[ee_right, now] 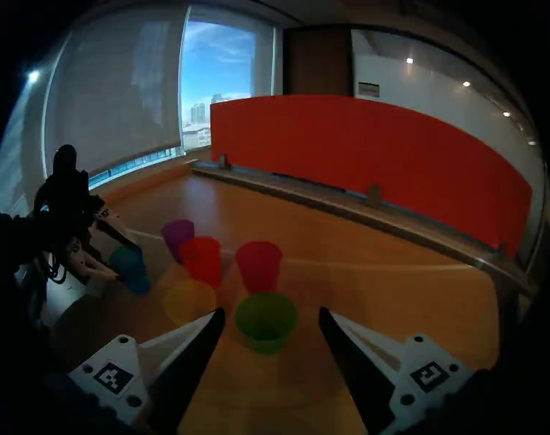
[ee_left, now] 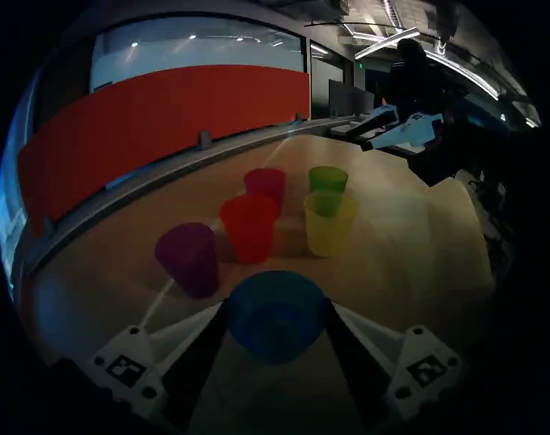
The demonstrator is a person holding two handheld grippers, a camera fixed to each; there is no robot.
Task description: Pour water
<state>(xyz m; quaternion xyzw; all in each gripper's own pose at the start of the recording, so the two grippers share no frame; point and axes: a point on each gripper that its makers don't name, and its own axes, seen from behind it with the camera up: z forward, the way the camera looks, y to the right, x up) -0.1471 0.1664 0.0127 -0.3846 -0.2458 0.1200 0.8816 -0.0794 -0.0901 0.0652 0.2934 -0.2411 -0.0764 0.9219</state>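
One blue cup (ee_left: pixel 277 315), dim and blurry, clamped in left gripper (ee_left: pixel 276 306); right gripper (ee_right: pixel 270 310) apart, flanking green cup (ee_right: pixel 266 321).

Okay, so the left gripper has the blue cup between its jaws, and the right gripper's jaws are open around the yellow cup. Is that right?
Not quite. The right gripper view shows the right gripper with its jaws open around the green cup, not the yellow cup, which stands beside it. The rest holds: the left gripper has the blue cup between its jaws.
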